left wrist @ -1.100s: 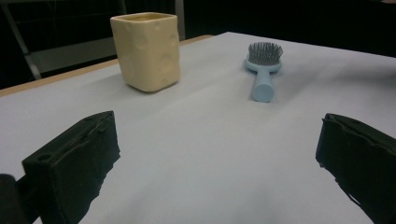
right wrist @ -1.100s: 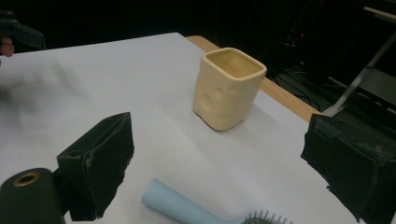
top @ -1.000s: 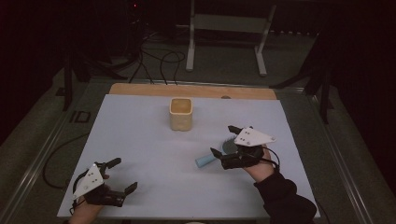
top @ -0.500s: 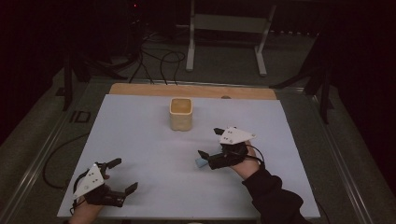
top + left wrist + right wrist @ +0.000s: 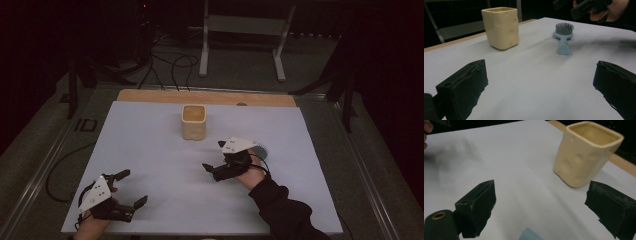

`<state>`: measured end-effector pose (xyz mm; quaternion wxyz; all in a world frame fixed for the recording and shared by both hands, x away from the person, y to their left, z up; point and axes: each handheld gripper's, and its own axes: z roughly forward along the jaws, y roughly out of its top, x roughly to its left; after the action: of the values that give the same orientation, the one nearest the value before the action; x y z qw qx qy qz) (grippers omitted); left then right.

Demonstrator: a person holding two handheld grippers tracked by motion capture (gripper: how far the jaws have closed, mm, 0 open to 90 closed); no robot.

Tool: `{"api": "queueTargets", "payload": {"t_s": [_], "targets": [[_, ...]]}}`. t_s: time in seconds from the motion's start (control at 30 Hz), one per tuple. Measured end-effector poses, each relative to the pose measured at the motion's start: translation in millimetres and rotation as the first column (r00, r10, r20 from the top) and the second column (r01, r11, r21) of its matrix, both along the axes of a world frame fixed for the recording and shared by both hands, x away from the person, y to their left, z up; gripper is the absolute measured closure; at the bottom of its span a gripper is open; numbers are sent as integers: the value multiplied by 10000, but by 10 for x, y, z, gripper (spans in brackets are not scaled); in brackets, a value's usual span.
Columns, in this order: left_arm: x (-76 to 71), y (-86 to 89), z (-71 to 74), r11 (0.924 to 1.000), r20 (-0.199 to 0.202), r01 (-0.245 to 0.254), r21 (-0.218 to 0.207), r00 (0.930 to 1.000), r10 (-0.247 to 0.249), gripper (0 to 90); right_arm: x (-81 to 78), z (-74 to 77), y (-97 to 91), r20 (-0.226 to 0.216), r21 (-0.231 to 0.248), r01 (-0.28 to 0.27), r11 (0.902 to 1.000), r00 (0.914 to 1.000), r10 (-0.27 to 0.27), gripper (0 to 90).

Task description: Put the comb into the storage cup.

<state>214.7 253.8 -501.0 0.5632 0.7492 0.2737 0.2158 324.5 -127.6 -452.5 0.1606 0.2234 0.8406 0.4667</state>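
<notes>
Mostly hidden under the spread right tool [image 5: 214, 168]: blue brush [image 5: 563, 37], left tool [image 5: 131, 187] spread too.

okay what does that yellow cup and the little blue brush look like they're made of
The cream-yellow cup looks like glazed ceramic: thick rounded walls, soft sheen, dimpled sides like cheese holes. It could also be moulded plastic. The light blue hairbrush looks like matte plastic, smooth and evenly coloured, with a dense pad of dark, thin bristles, perhaps metal or nylon pins.
</notes>
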Motion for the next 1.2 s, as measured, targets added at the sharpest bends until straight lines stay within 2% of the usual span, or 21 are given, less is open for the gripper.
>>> {"api": "queueTargets", "payload": {"t_s": [0.2,0.43,0.53,0.6,0.63,0.9,0.93,0.97,1.0,1.07,1.1,1.13,1.2], "targets": [[1,0,-3,10000,-20,12,17,10000,-12,0,84,-113,52,-322,-98,-75,9999,9995,72,96],[-4,3,-1,10000,-10,4,-4,10000,-4,0,207,-293,72,-1031,-357,0,9994,9947,-37,144],[3,2,-6,10000,-35,16,-8,10000,-16,0,231,-346,86,-1187,-513,9,9987,9929,-70,165],[2,1,-8,10000,-60,5,6,10000,-5,0,231,-346,86,-1187,-513,9,9987,9929,-70,165],[-2,2,-4,10000,-24,3,9,10000,-3,0,243,-383,106,-1237,-714,41,9974,9922,-130,203],[2,1,-10,10000,-70,29,1,10000,-29,0,272,-436,142,-1320,-950,273,9951,9905,-398,264],[2,1,-12,10000,-87,24,16,10000,-24,0,278,-444,151,-1444,-1000,354,9944,9883,-497,305],[-1,0,-10,10000,-89,21,8,10000,-21,0,278,-444,151,-1444,-1000,354,9944,9883,-497,305],[-4,1,-7,10000,-60,25,6,10000,-25,0,281,-452,162,-1490,-1139,439,9925,9870,-608,395],[0,2,-9,10000,-70,28,-20,10000,-28,0,280,-460,178,-1455,-1455,573,9877,9862,-786,474],[2,3,-11,10000,-87,23,-5,10000,-23,0,280,-460,178,-1455,-1455,573,9877,9862,-786,474],[0,4,-11,10000,-102,21,-10,9999,-21,0,283,-464,185,-1368,-1662,672,9838,9865,-905,553],[-1,3,-9,10000,-74,32,-26,10000,-32,0,282,-460,189,-1314,-1736,729,9821,9866,-965,605]]}}
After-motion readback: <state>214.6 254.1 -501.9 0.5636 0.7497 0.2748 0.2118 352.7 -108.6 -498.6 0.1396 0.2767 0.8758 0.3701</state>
